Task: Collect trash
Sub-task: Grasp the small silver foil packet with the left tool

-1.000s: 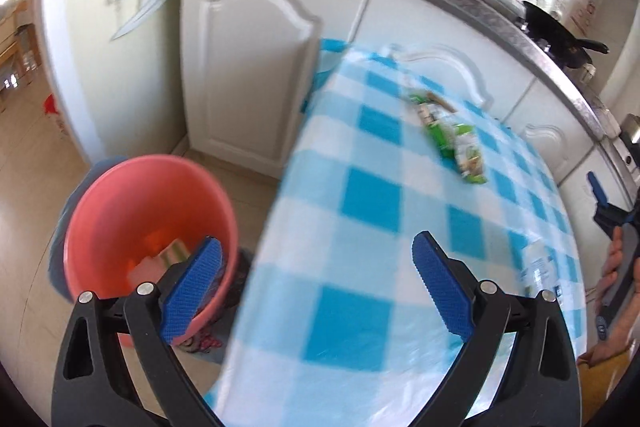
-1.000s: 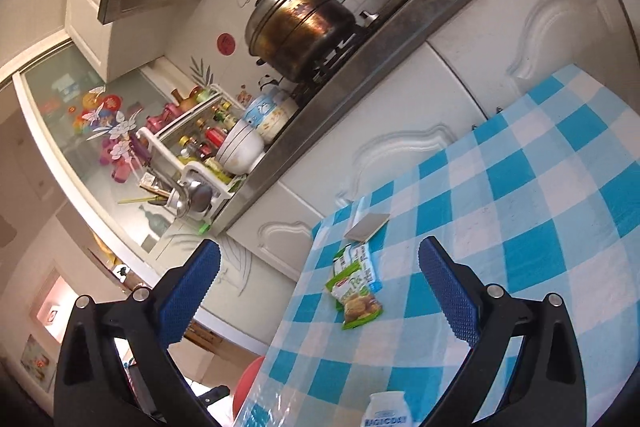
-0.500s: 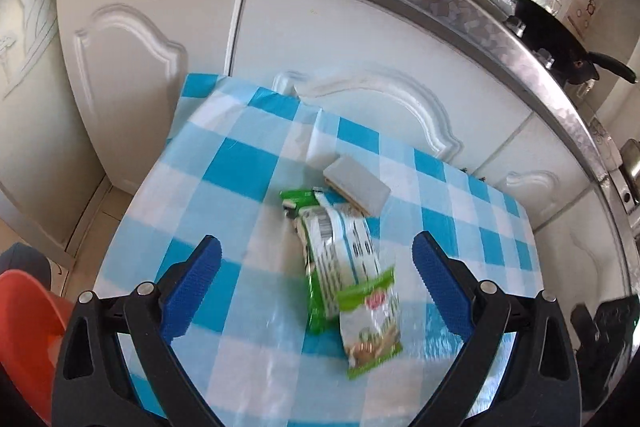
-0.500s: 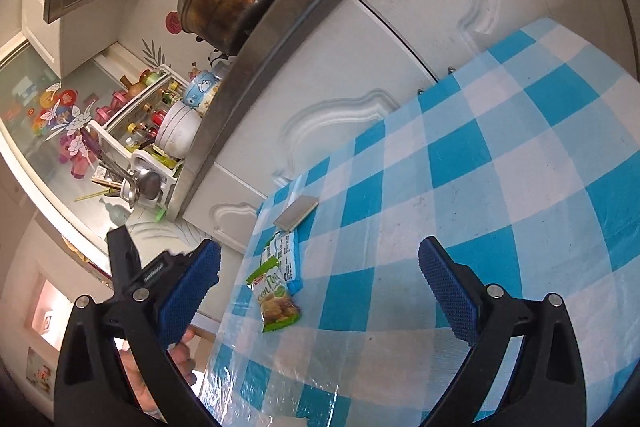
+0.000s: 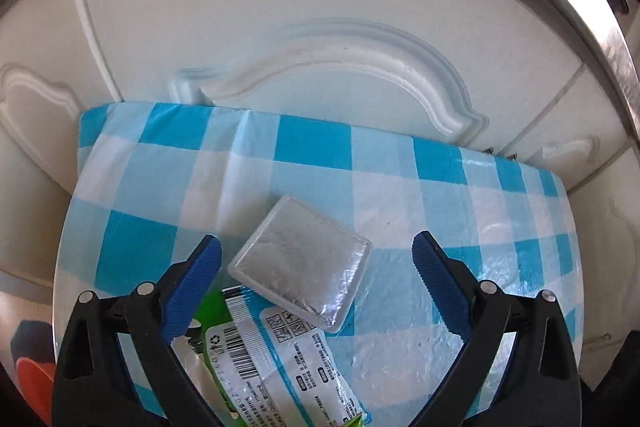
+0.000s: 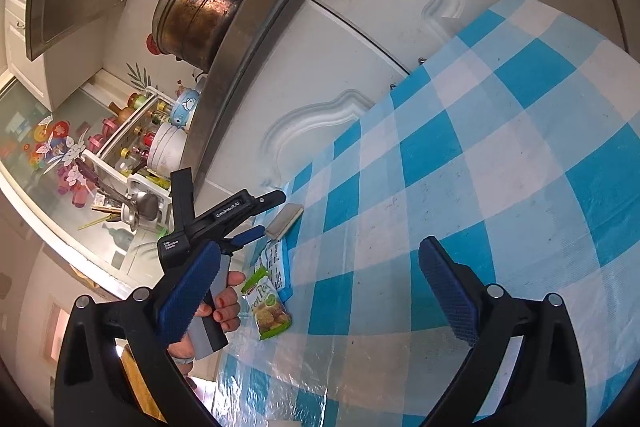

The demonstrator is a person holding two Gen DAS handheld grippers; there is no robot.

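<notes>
Both pairs of jaws stand wide open and hold nothing. Seen from its own wrist camera, the left gripper (image 5: 316, 255) hangs low over the table (image 5: 400, 179) with its blue checked cloth, and the silver foil packet (image 5: 300, 263) lies flat between its blue fingers (image 5: 196, 279), nearer the left one, touching neither as far as the view shows. The packet's near edge rests on a white and blue wrapper (image 5: 288, 359) printed with a barcode, which overlaps a green wrapper (image 5: 208, 343) beneath the left finger. White cabinet doors (image 5: 320, 27) rise just behind the table's far edge.

From the right wrist camera, the right gripper (image 6: 320, 291) is well apart from the trash, over bare cloth. Further off, the left gripper (image 6: 264, 215) points at the silver foil packet (image 6: 285, 221) near the table edge, a hand (image 6: 218, 307) around its grey handle. Just beside the packet lie the white and blue wrapper (image 6: 278, 267) and a green snack packet (image 6: 268, 309). A tarnished pot (image 6: 196, 15) sits on the counter above.
</notes>
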